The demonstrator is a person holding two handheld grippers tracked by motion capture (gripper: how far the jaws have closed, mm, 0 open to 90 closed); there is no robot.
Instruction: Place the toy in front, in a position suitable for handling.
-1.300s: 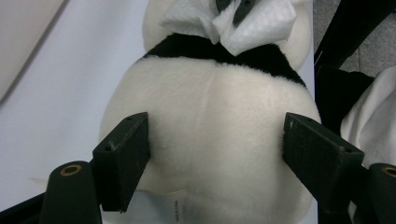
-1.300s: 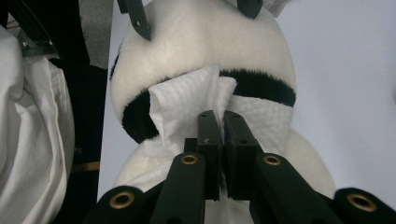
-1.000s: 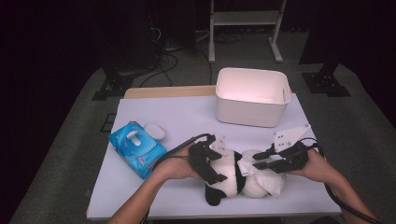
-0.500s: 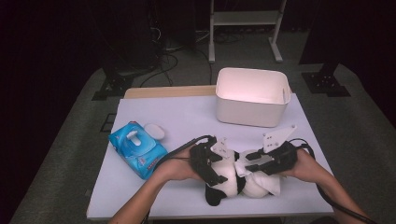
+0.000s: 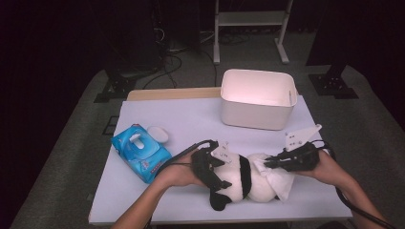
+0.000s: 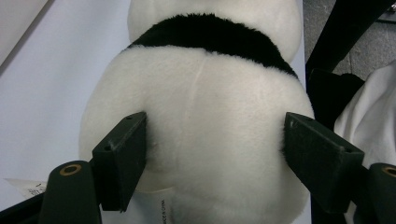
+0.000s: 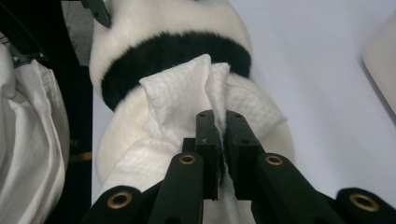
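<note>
— Dark room all round, white table (image 5: 157,200) lit in the middle. Where's the toy?

— Lying on its side at the table's near edge: a plush panda (image 5: 248,183), white with a black band. The left gripper (image 6: 212,140) has its jaws spread wide and pressed against both flanks of the white body.

— And the other one?

— The right gripper (image 7: 223,126) is pinched tight on a white wipe (image 7: 187,100), which lies against the panda's fur beside the black band.

— Anything else on the table?

— A blue wipes pack (image 5: 141,151) to the left with a small white lid, I think, (image 5: 158,134) just behind it, and a white bin (image 5: 257,99) at the far side.
</note>
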